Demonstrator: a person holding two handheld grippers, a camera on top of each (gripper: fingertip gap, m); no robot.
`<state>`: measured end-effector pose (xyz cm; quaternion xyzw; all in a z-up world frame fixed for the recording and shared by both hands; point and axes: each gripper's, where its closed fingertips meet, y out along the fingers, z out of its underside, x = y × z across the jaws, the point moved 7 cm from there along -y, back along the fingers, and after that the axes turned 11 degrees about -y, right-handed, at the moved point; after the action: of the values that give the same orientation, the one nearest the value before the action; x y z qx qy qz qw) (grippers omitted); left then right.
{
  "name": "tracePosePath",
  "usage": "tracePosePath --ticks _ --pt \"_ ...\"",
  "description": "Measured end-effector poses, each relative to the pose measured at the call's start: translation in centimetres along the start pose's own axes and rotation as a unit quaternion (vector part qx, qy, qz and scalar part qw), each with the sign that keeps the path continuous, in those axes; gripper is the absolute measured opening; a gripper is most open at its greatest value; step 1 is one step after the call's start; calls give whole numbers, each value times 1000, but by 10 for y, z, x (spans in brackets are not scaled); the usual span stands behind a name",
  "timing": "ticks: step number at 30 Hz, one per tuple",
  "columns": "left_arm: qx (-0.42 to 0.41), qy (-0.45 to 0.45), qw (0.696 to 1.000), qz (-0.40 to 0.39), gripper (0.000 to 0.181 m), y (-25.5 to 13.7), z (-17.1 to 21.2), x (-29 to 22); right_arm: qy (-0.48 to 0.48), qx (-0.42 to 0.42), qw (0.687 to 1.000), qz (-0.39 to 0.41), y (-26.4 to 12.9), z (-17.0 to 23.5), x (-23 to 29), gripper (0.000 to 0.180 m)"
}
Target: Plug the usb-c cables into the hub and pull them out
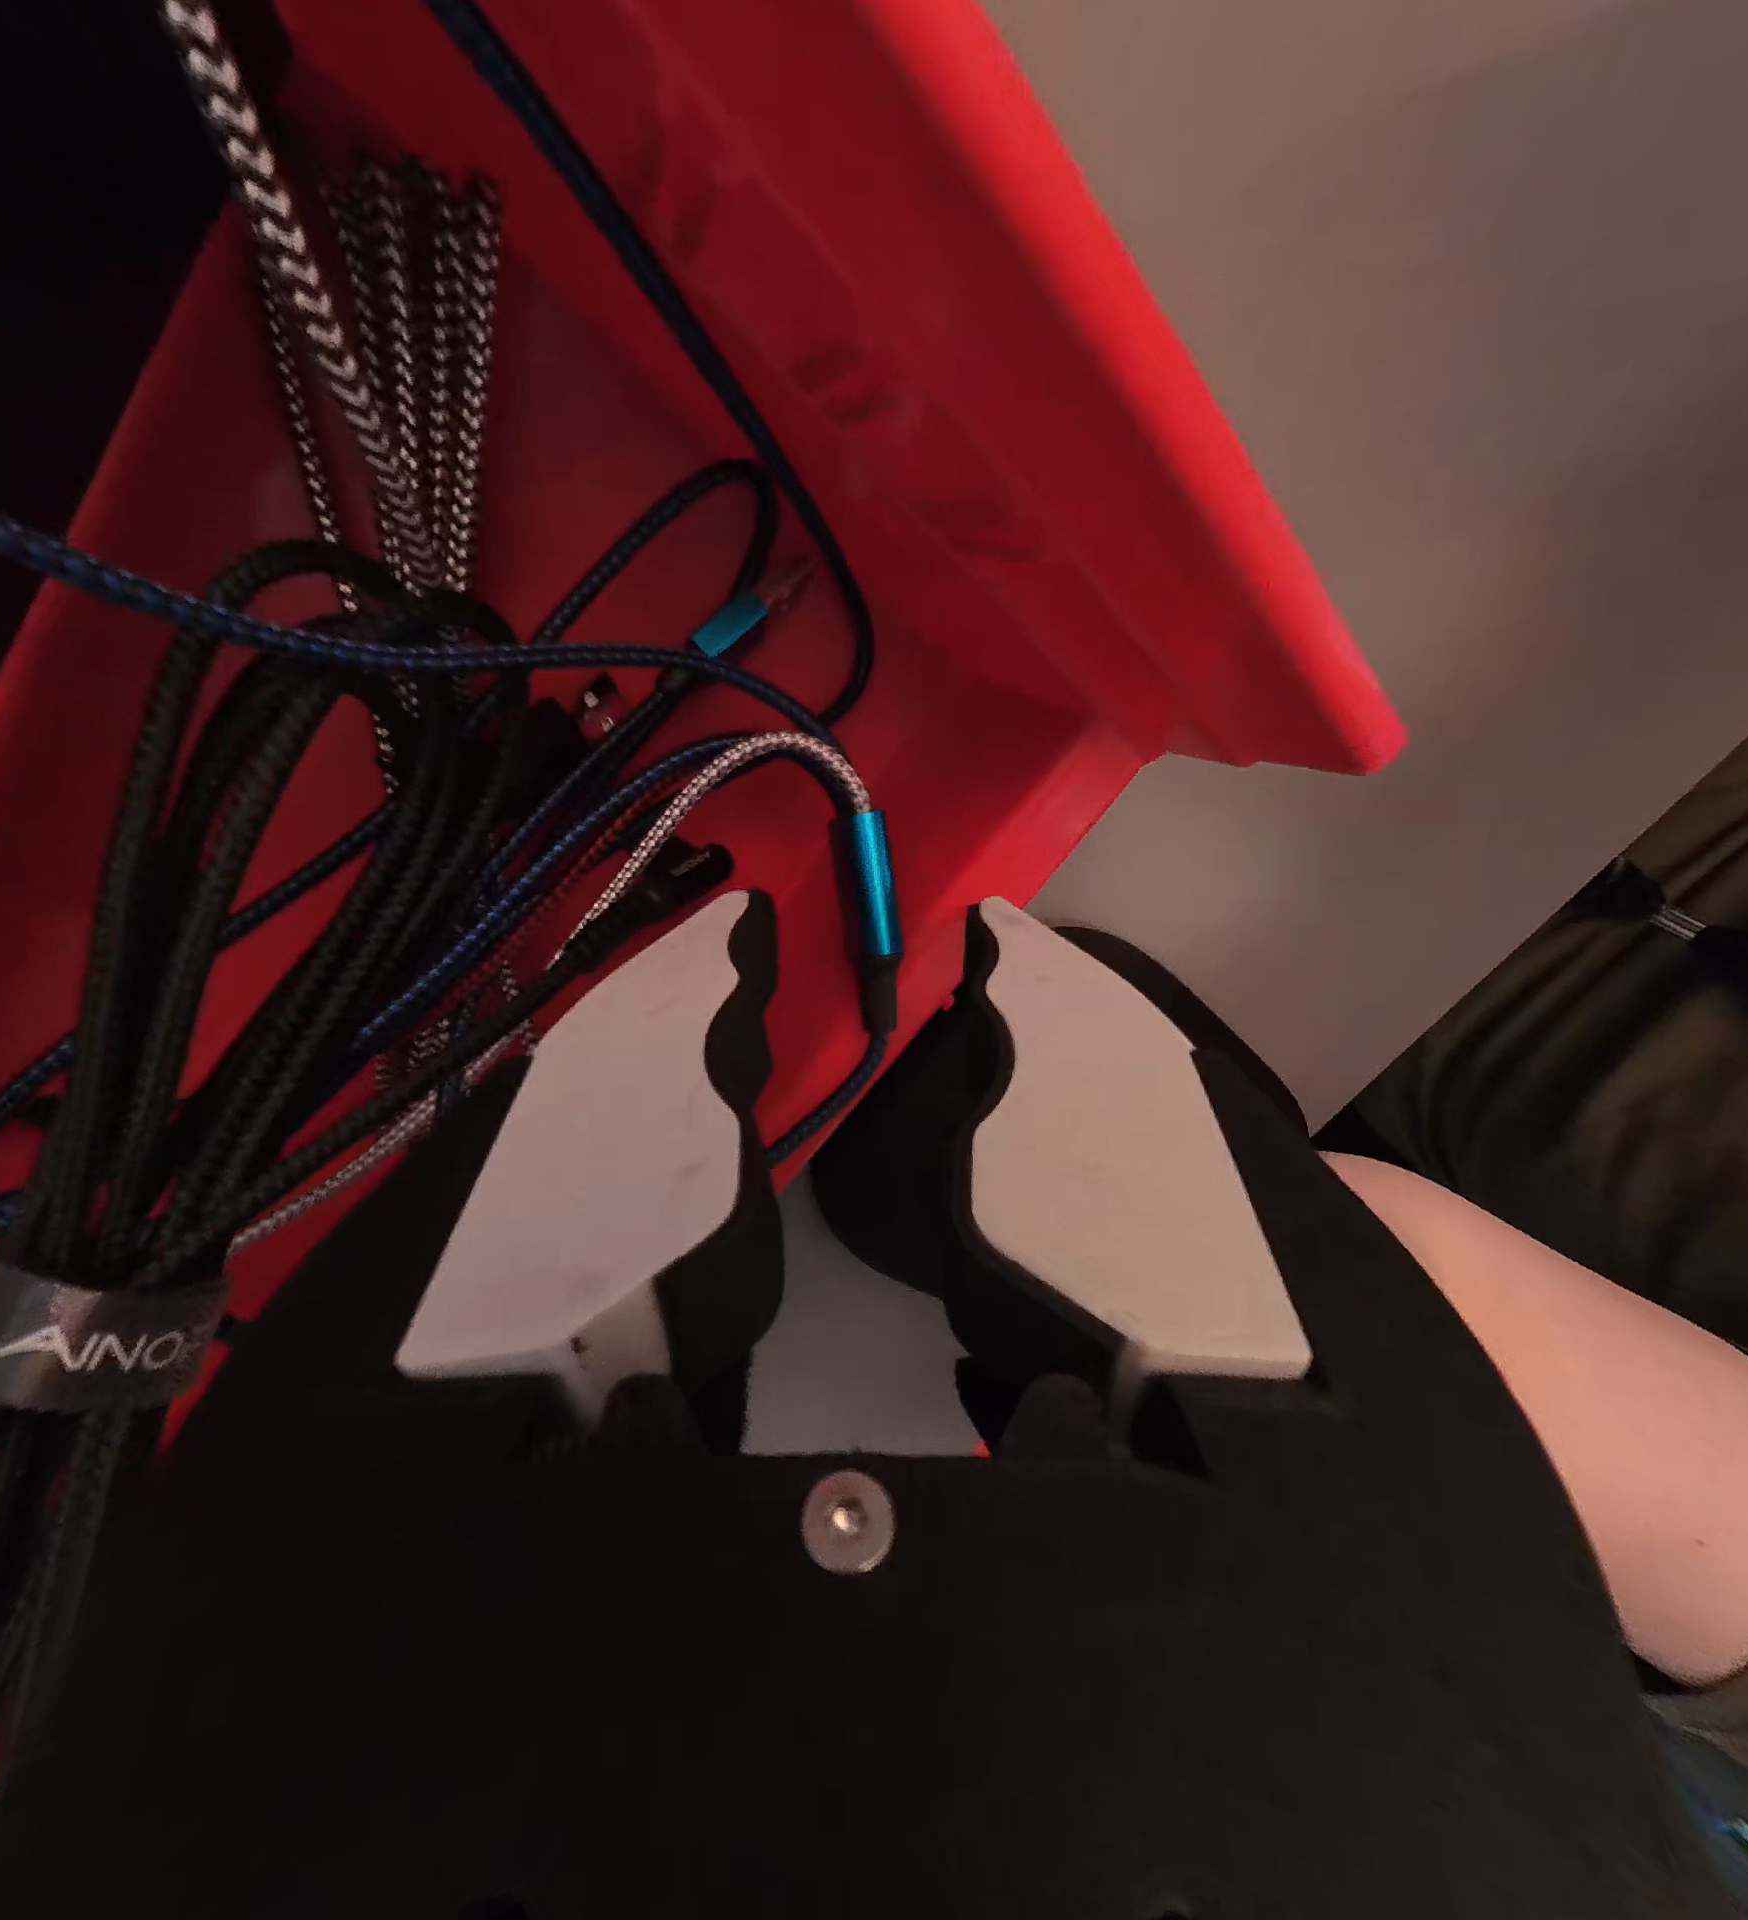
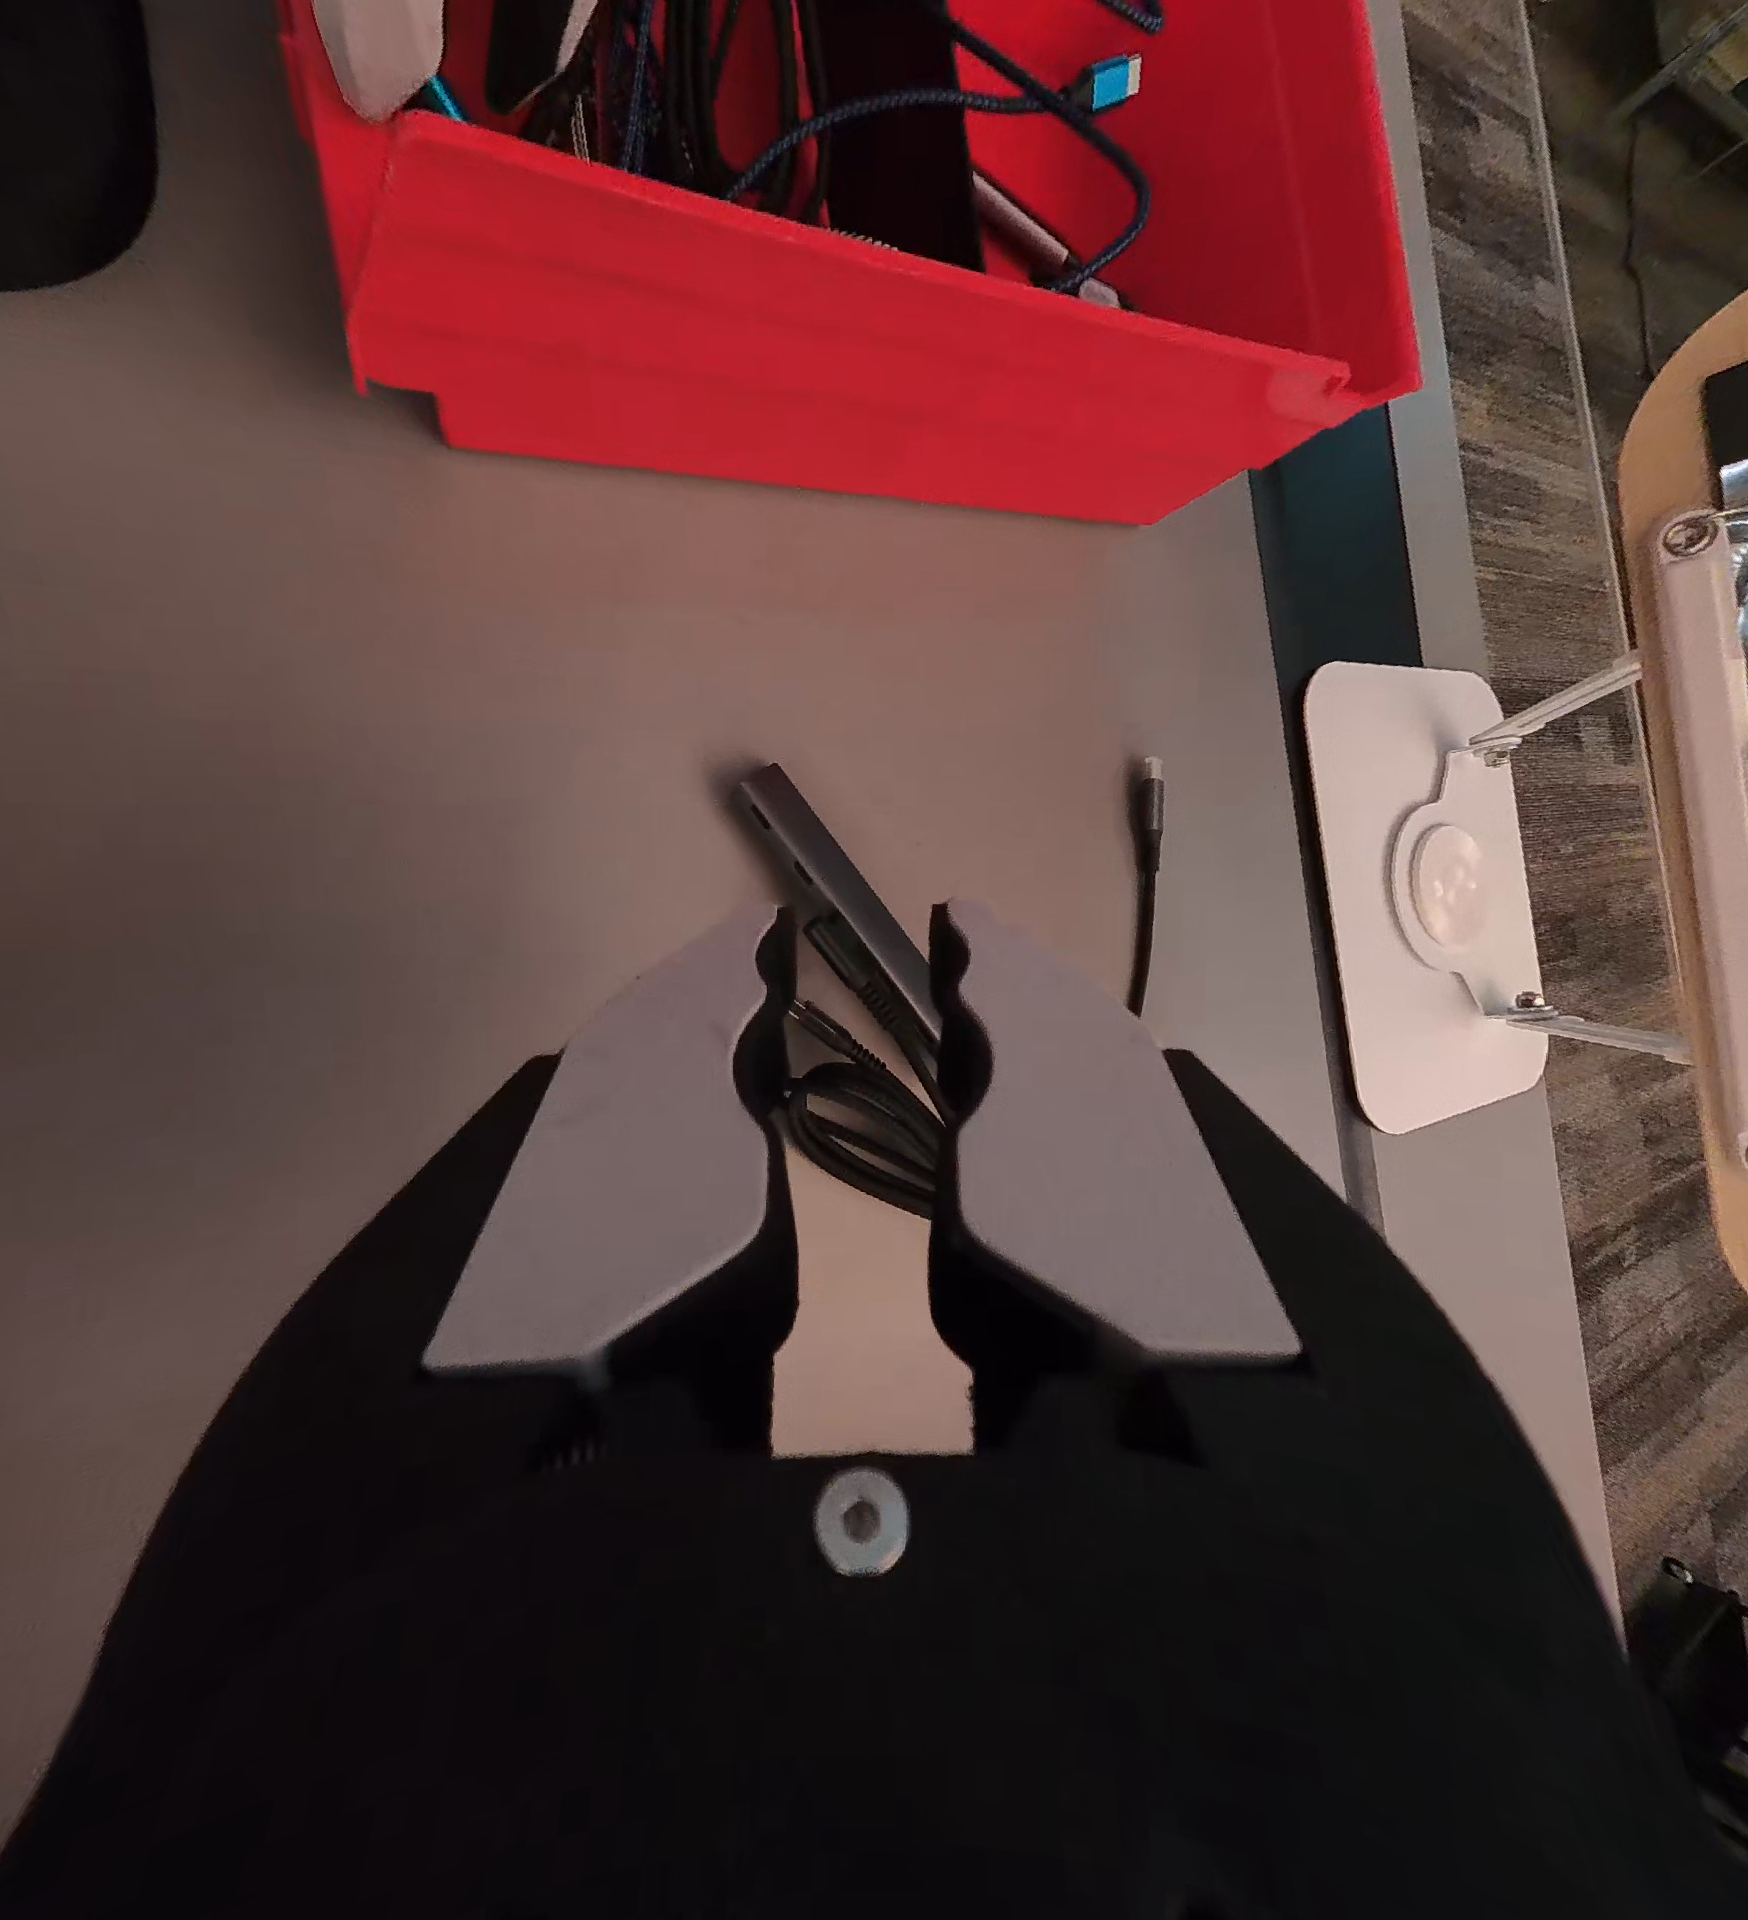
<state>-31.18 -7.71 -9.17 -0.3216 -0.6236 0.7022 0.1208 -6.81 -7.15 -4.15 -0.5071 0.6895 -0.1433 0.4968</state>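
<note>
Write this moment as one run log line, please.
left gripper: open, over blue-sleeved plug in red bin | right gripper: open, above hub on table | loose cable end: unplugged

A white stand base (image 2: 1410, 894) sits at the grey table's (image 2: 330, 727) edge, beside a round wooden table (image 2: 1680, 436).

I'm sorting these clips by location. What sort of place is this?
Probably an office or lab workspace. A smooth grey tabletop holds a red plastic bin of braided cables and a slim grey metal hub, patterned carpet tile covers the floor beside it, and a rounded wooden table stands nearby.
</note>
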Motion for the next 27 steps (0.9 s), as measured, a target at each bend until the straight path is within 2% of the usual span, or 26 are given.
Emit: tracePosePath --ticks 3,5,7,12,15,18,21,27 --pt "13 4 999 30 23 3 1 -2 1 0 1000 -2 0 1 0 20" --pt "12 8 999 29 22 2 1 -2 1 1 1000 -3 0 1 0 18" --pt "14 12 1000 23 11 -1 1 -2 2 1 1000 -3 1 2 0 17" --pt "2 16 1000 20 10 -15 7 -6 3 3 1000 -6 3 3 -1 17" --pt "-67 36 997 -1 8 -39 9 -12 4 -1 1000 -5 2 3 -1 16" --pt "-164 98 982 -12 8 -66 11 -25 7 -6 1000 -4 0 2 -2 16" --pt "-259 132 957 14 9 -90 10 -33 10 -6 1000 -4 0 3 -2 16" --pt "-421 96 896 104 9 -136 14 -32 14 -8 1000 -3 0 4 -3 15"
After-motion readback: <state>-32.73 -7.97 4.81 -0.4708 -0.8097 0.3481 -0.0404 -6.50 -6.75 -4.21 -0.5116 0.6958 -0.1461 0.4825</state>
